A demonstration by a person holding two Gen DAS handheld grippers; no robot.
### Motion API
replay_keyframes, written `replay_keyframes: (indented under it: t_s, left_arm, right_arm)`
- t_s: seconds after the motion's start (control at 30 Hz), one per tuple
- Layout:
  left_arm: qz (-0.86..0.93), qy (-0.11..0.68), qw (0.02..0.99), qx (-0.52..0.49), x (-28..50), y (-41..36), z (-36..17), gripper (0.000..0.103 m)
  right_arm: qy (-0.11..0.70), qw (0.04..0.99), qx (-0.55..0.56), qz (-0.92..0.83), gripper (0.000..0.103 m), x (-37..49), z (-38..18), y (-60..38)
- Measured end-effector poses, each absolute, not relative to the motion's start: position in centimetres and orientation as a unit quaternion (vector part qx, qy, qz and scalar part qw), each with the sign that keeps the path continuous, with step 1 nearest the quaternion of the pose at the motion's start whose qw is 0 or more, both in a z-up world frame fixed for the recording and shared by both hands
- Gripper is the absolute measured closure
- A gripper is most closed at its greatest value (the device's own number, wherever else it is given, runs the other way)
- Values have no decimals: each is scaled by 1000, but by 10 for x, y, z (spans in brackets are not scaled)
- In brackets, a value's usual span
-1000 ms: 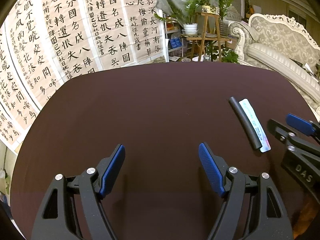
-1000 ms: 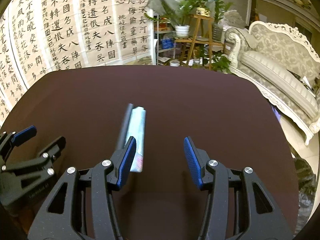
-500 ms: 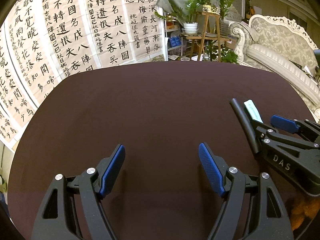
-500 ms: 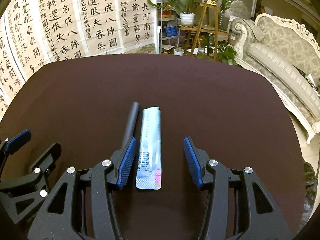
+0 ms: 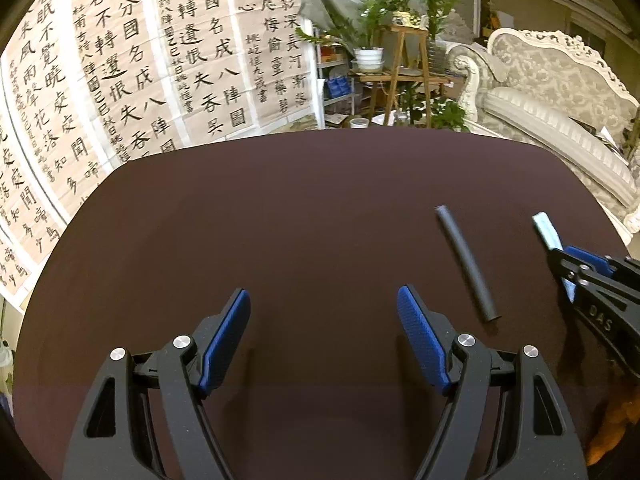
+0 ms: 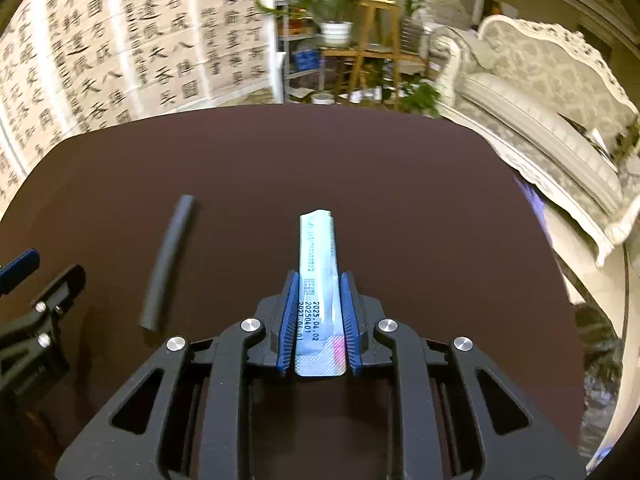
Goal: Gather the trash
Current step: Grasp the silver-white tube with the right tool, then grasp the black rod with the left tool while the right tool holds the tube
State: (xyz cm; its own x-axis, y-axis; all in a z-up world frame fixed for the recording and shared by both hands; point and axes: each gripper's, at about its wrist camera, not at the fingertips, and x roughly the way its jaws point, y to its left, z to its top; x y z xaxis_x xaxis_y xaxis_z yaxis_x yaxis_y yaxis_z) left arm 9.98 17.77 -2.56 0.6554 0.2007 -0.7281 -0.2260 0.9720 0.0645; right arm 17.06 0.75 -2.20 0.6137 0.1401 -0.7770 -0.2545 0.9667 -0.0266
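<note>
My right gripper (image 6: 318,280) is shut on a long silvery-blue foil wrapper (image 6: 318,248), which sticks out forward between the pads above the dark brown table (image 6: 320,152). A black tube (image 6: 167,262) lies on the table to its left, apart from the wrapper. In the left wrist view the black tube (image 5: 468,262) lies right of my open, empty left gripper (image 5: 324,316); the right gripper (image 5: 576,264) with the wrapper's tip (image 5: 546,230) shows at the far right.
The table edge (image 5: 360,132) runs along the back. Calligraphy sheets (image 5: 140,60) hang behind at left. A plant stand (image 5: 400,60) and a pale sofa (image 5: 560,120) stand beyond the table at right.
My right gripper has closed on the foil wrapper and carried it to the right, away from the black tube. The tube stays on the table. The left gripper stays open.
</note>
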Motion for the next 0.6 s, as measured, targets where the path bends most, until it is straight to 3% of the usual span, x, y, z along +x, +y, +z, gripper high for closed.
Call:
replay_keyframes:
  t_s: [0.5, 0.57, 0.6]
  left_arm:
    - [77, 415, 906, 9, 146, 124, -32, 29]
    - [72, 421, 904, 9, 148, 123, -34, 36]
    - [71, 430, 900, 9, 151, 125, -36, 45]
  right_arm:
    - [427, 901, -32, 67, 83, 173, -23, -64]
    - [427, 901, -32, 67, 83, 173, -23, -65]
    - [426, 901, -32, 67, 83, 173, -23, -65]
